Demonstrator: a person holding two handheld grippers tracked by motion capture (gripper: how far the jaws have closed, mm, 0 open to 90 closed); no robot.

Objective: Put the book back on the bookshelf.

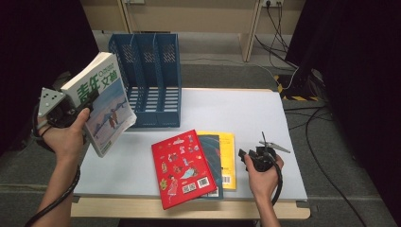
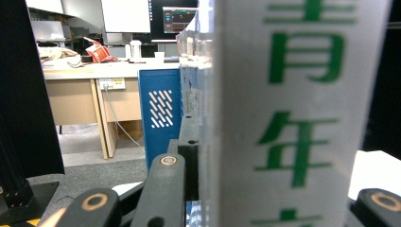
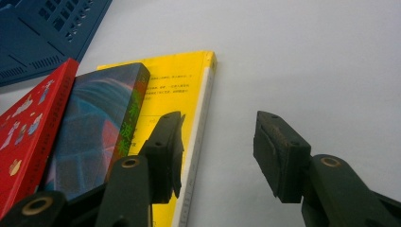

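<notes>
The left gripper [image 1: 87, 101] is holding a white magazine [image 1: 105, 106] in the air off the desk's left edge, just left of the blue file rack [image 1: 151, 75]; its fingers [image 2: 163, 182] are clenched on the spine end. The magazine is tilting, its long axis running from the upper left down toward the desk's near-left part, cover facing the high camera, green title at the top. In the left gripper view the magazine [image 2: 283, 113] is standing upright and blurred, hiding much of the room behind, and only one finger is showing clearly. The right gripper [image 1: 247, 156] is resting near the desk's [image 1: 255, 113] near-right corner, fingers [image 3: 163, 151] released and holding nothing, pointing left at the books. One magazine is being held; three books are lying by the near edge: one red book [image 1: 182, 168] on top, one dark book [image 1: 213, 149] under it, one yellow book [image 1: 228, 158] lowest, each partly covered by the one above. The rack is standing at the far-left part of the desk, showing three slots. The dark book's title is hard to read.
</notes>
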